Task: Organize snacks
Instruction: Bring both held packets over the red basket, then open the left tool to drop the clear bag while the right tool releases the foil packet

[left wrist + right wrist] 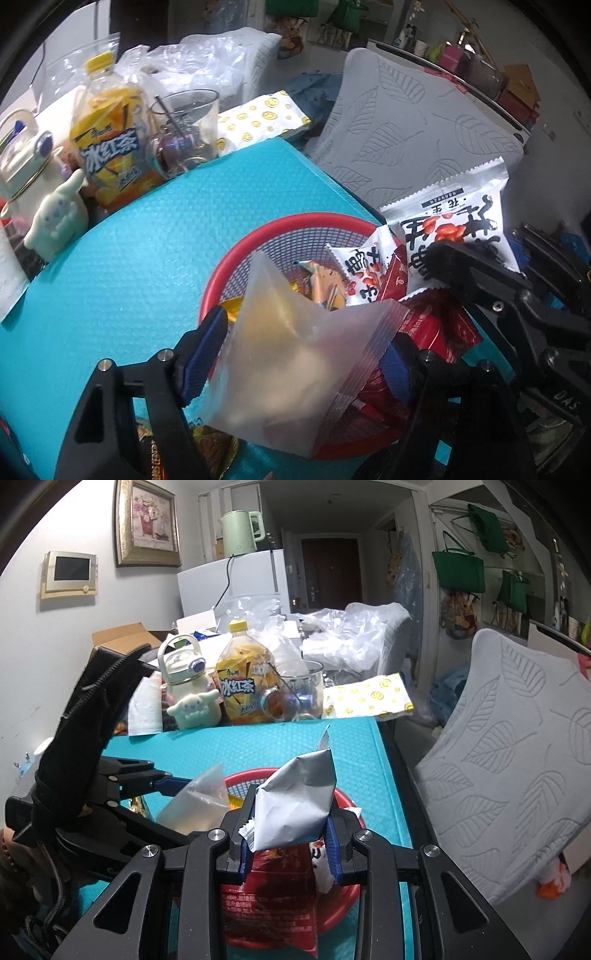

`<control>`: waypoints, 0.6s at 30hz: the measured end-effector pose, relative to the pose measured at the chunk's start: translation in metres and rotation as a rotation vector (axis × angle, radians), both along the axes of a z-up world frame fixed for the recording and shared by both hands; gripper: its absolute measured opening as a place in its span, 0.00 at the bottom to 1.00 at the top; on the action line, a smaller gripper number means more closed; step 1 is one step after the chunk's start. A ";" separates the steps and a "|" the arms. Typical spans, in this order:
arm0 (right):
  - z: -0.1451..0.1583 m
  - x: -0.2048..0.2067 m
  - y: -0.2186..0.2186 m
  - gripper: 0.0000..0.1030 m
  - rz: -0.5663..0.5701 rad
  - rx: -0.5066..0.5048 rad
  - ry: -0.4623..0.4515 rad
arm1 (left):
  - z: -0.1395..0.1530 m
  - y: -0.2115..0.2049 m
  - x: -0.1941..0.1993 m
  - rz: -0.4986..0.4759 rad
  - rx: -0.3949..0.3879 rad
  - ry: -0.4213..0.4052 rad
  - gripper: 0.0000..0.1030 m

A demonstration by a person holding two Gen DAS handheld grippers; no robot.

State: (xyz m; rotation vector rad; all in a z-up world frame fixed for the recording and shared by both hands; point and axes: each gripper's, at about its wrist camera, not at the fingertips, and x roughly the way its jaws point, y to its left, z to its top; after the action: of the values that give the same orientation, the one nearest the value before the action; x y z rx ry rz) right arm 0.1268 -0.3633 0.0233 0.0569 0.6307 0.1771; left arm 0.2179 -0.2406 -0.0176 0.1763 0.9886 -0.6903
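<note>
A red mesh basket (295, 225) stands on the teal mat and holds several snack packets. My left gripper (306, 350) is shut on a translucent frosted bag (295, 369) and holds it over the basket's near rim. The bag also shows in the right wrist view (199, 797). My right gripper (290, 834) is shut on a white peanut packet (295, 805), seen from its silver back, above the basket (345, 904). In the left wrist view that packet (461, 229) shows its printed face at the basket's right side. A red packet (273, 897) lies in the basket below it.
At the mat's far edge stand an iced-tea bottle (110, 144), a glass cup (184, 129), a white flask (22, 162) and a plush figure (55, 221). A smiley-print sheet (262, 122) lies behind. A leaf-pattern cushion (417, 125) is right of the table. More packets (207, 454) lie by the near edge.
</note>
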 end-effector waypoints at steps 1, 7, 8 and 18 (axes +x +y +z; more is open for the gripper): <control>-0.001 0.001 0.001 0.29 0.002 -0.002 0.000 | 0.001 0.003 -0.001 0.008 -0.004 -0.001 0.74; -0.003 0.006 0.006 0.29 0.027 0.001 0.009 | 0.009 0.018 -0.003 0.041 -0.038 -0.031 0.74; -0.003 0.007 0.007 0.29 0.030 0.001 0.007 | 0.009 0.018 -0.002 0.042 -0.041 -0.025 0.74; 0.001 0.005 0.007 0.30 0.017 -0.009 -0.004 | 0.021 0.017 -0.001 0.030 -0.104 -0.100 0.74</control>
State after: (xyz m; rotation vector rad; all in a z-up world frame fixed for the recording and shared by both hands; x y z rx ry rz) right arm 0.1321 -0.3563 0.0247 0.0420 0.6284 0.1907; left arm 0.2170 -0.2240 0.0036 0.1041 0.8560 -0.6969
